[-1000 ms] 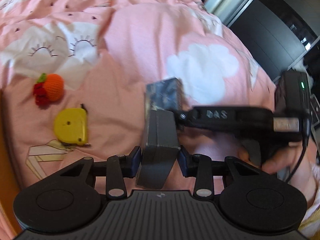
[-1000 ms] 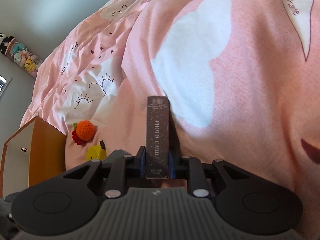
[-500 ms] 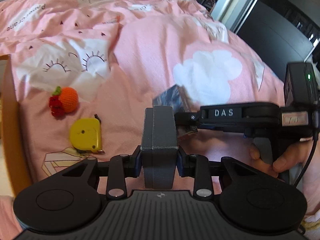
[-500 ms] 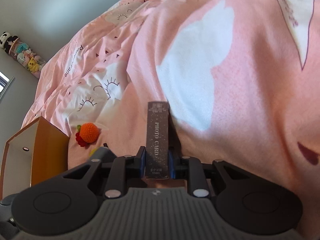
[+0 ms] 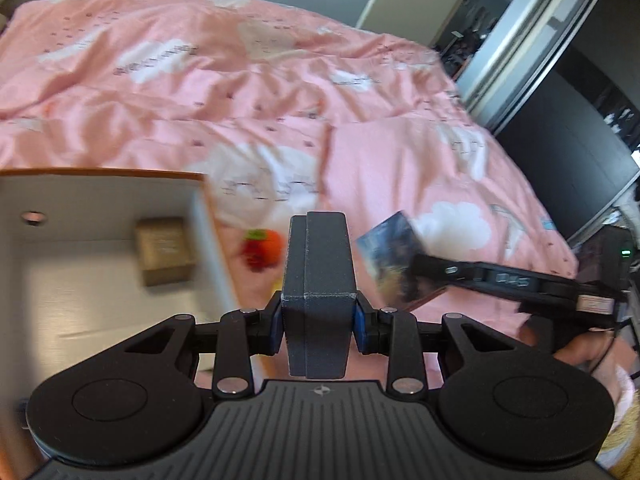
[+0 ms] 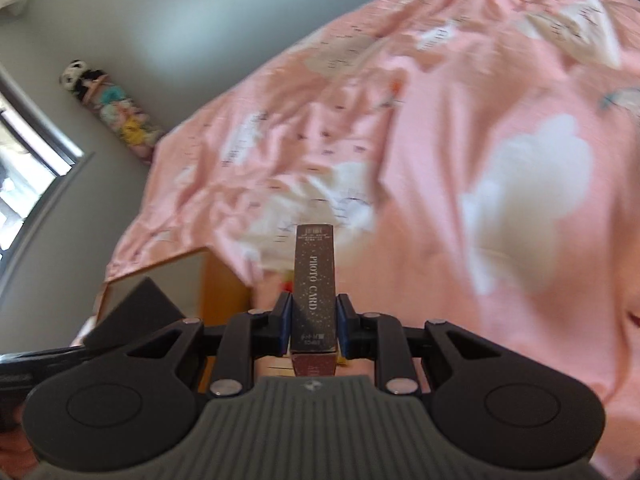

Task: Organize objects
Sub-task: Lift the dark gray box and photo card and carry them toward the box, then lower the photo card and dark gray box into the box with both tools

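pink bedding [image 5: 248, 92] with white cloud prints filled most of what i saw, rumpled and blurred, with a grey wall behind it and dark wardrobe doors off to the right of my left tool.

my left gripper [image 5: 319, 318] pointed steeply down at the bed and was clenched on a dark grey box [image 5: 318, 280]; its jaws had just been closing, and the blue pads pressed both long sides of that box, which stood up straight between them. to the left of the tool sat an open orange box [image 5: 202, 178] with a pale inside, and a small brown carton [image 5: 162, 250] lay in its far part. just beyond the grey box, between it and the orange box's wall, a knitted orange and red toy [image 5: 262, 248] rested on the bedding, smeared by motion.

to the right of the left tool i saw my right gripper [image 6: 314, 320] from the side, a hand [image 5: 580, 350] wrapped around its handle low at the frame's edge, the tool reaching in level from the right. it was clamped on a slim dark photo card box [image 6: 314, 280], which showed its printed face [image 5: 394, 256] in the left view. from the right wrist view that box stood on edge between the pads, lettering running along its narrow side, and the orange box's corner lay ahead and to the left of it.
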`<state>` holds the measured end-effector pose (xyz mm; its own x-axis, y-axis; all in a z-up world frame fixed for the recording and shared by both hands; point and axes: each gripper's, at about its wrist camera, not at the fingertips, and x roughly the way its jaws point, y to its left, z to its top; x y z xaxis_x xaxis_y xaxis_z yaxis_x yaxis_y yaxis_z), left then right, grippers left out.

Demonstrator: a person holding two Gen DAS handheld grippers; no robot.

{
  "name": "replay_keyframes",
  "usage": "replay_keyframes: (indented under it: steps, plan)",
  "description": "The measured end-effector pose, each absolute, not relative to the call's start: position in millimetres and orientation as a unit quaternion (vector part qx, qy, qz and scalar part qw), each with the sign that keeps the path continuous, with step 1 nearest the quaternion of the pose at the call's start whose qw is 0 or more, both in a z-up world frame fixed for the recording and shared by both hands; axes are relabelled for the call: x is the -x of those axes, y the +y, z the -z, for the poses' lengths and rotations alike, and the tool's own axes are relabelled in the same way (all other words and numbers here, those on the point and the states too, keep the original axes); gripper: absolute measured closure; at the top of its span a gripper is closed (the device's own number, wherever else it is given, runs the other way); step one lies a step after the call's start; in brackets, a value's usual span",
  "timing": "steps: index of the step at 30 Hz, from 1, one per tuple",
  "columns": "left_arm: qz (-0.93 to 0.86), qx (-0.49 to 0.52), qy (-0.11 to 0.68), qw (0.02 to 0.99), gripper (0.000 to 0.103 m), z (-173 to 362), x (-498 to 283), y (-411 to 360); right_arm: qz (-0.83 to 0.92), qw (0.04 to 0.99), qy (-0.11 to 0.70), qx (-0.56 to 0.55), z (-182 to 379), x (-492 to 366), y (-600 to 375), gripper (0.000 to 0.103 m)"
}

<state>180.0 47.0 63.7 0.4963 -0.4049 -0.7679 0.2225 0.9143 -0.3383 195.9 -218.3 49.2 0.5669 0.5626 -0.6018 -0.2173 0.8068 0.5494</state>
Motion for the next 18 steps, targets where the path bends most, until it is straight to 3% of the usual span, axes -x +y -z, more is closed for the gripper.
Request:
replay_keyframes:
  steps: [8, 18]
  plan:
    - [0.076, 0.059, 0.535, 0.839, 0.066, -75, -209, 129, -0.319, 0.832, 0.405, -0.204, -78, -195, -116, 0.079]
    - [0.050, 0.028, 0.582, 0.811, 0.066, -45, -248, 168, -0.313, 0.803, 0.469, -0.195, -29, -230, -1, 0.079]
